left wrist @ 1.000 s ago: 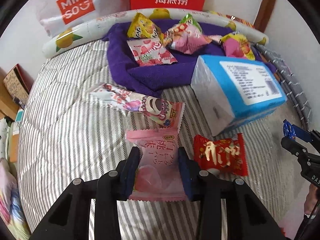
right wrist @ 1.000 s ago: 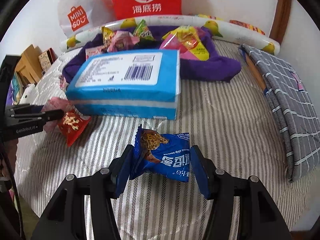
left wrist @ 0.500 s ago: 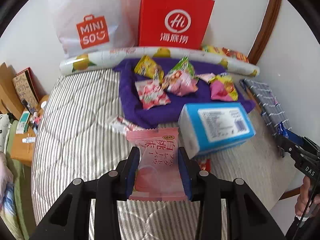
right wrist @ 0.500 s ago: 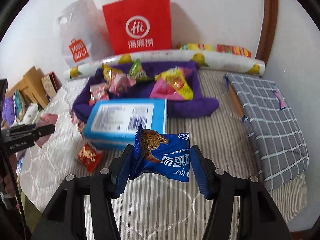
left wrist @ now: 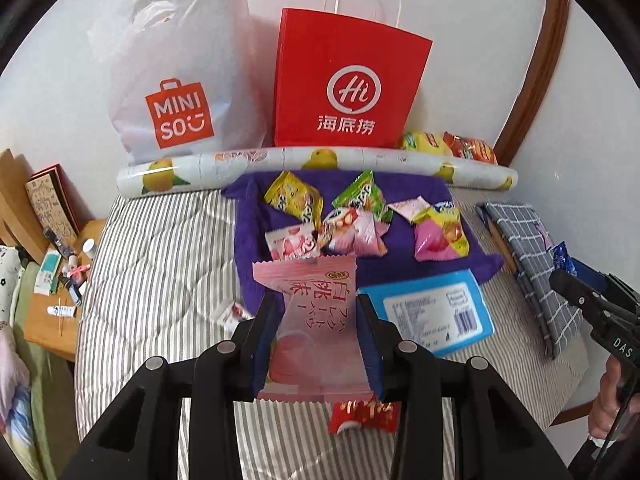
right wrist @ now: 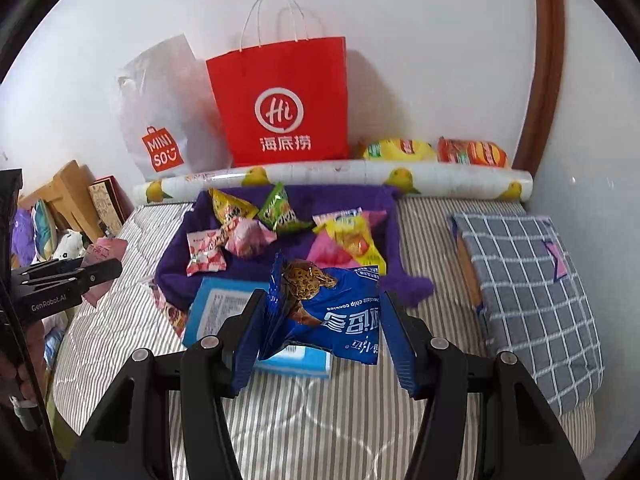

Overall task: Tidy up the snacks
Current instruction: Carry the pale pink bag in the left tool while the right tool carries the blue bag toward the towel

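My left gripper (left wrist: 316,340) is shut on a pink peach snack packet (left wrist: 310,320), held high above the striped bed. My right gripper (right wrist: 324,332) is shut on a blue chocolate chip cookie packet (right wrist: 332,312), also lifted well clear of the bed. Several small snack packets (left wrist: 352,220) lie on a purple towel (left wrist: 400,268) at the back of the bed. A red snack packet (left wrist: 362,416) lies on the bed below the pink one. A red paper bag (left wrist: 348,84) and a white plastic bag (left wrist: 180,80) stand against the wall.
A blue box (left wrist: 436,312) lies in front of the towel. A rolled lemon-print mat (left wrist: 320,160) runs along the bed's far edge, with noodle packs (right wrist: 436,150) behind it. A grey checked pillow (right wrist: 532,288) lies right. A cluttered wooden bedside table (left wrist: 52,308) stands left.
Both grippers have risen with their packets, so the bed and snacks look smaller and farther, and the two bags at the wall have come fully into view.
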Motion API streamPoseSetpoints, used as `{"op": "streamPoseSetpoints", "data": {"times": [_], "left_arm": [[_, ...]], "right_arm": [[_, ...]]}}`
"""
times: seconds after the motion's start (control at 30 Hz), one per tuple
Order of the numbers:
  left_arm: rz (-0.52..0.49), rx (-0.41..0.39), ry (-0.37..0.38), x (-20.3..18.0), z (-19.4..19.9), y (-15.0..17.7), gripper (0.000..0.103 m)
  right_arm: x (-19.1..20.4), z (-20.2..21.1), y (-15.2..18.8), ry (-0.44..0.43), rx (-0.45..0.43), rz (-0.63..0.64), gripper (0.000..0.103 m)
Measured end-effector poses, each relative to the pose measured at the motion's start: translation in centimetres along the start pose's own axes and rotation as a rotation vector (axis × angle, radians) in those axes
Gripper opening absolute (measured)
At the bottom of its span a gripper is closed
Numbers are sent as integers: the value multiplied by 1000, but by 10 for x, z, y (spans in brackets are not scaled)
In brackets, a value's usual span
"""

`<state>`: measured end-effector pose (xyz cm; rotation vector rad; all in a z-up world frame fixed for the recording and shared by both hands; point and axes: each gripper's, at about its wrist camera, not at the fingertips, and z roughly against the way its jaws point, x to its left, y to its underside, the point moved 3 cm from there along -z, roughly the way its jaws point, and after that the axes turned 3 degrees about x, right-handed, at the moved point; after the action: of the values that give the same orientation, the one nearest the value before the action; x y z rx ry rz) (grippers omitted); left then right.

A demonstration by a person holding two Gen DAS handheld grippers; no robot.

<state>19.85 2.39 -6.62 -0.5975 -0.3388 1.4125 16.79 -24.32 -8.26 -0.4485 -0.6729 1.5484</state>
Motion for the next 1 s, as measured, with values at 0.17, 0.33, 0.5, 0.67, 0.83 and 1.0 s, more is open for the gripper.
{"op": "streamPoseSetpoints", "data": {"times": [0.17,0.33,0.5,0.67,0.83,1.0], "left_arm": [[10,-8,-1,1,-5,-16,37],[17,-10,-4,4,-15,-32,37],[30,-3,-1,8,-30,-44,37],[45,12,7,12,-48,-54,37],[57,26,10,17,-66,-63,37],[69,47,16,24,-85,-69,37]], "right_arm": [[0,-9,-11,-11,1,1,57],[-1,-21,-22,-17,3,-2,57],[0,-37,-33,-9,9,12,57],[2,-57,-43,-15,25,22,56],[9,-78,-53,-29,39,38,56],[19,-105,-60,-44,66,56,56]]}}
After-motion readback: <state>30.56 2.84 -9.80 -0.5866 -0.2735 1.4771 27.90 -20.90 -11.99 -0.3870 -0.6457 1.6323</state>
